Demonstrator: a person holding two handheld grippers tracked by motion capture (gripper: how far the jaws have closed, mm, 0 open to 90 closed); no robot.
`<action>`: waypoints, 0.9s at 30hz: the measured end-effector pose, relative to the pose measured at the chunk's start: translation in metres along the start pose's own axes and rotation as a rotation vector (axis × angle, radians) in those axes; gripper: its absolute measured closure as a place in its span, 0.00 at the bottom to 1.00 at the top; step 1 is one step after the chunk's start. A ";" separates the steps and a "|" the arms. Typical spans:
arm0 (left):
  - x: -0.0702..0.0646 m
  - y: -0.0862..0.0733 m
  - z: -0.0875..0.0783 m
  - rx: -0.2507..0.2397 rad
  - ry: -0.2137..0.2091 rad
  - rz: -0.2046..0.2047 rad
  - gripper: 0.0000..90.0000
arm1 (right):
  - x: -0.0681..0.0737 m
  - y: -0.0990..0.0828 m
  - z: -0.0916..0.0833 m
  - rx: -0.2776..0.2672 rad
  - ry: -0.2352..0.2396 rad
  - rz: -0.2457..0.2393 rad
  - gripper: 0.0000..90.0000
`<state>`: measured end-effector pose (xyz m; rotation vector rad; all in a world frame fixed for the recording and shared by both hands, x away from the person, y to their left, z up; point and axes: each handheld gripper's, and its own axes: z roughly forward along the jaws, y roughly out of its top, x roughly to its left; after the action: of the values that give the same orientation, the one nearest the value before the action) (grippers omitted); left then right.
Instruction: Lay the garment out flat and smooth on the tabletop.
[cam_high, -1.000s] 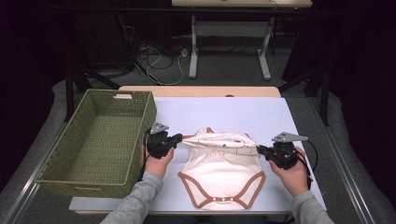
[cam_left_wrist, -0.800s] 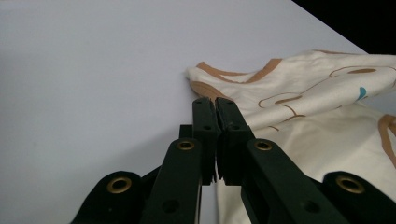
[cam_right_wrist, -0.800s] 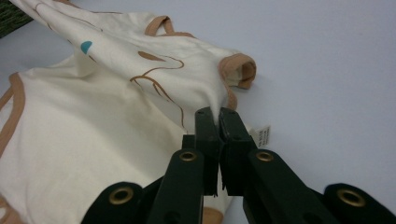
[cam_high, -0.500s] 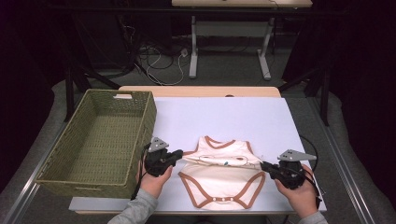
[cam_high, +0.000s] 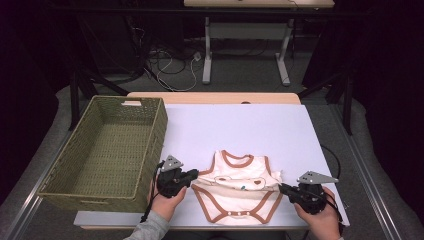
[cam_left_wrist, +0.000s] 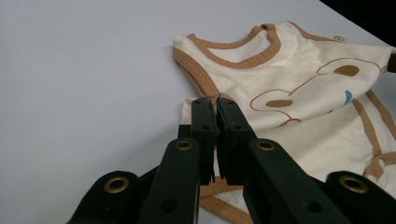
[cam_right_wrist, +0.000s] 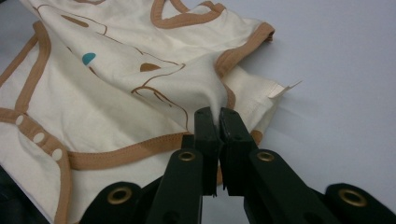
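Bodysuit (cam_high: 237, 192) dragged nearer — both grippers clamped, wicker basket (cam_high: 107, 150) empty

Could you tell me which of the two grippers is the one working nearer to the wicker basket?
The left gripper: it pinches the baby bodysuit at the edge beside the wicker basket, while the right gripper pinches the opposite edge, away from it.

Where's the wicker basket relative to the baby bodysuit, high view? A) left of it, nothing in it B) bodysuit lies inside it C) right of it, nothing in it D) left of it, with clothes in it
A: the wicker basket stands left of the baby bodysuit, its woven floor bare.
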<state>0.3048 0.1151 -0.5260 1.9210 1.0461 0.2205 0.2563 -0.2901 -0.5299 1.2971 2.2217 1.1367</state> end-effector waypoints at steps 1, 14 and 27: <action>0.000 0.000 0.000 0.003 -0.001 0.001 0.95 | 0.000 0.000 -0.001 0.007 0.003 -0.002 0.95; -0.002 0.001 -0.001 -0.022 0.011 0.009 0.75 | 0.005 0.000 -0.001 -0.060 -0.020 -0.038 0.72; 0.001 0.002 0.000 -0.045 0.034 -0.044 0.44 | 0.010 0.005 0.002 -0.116 -0.041 -0.101 0.48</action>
<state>0.3068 0.1149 -0.5246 1.8576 1.0957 0.2502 0.2551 -0.2799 -0.5265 1.1387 2.1321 1.1726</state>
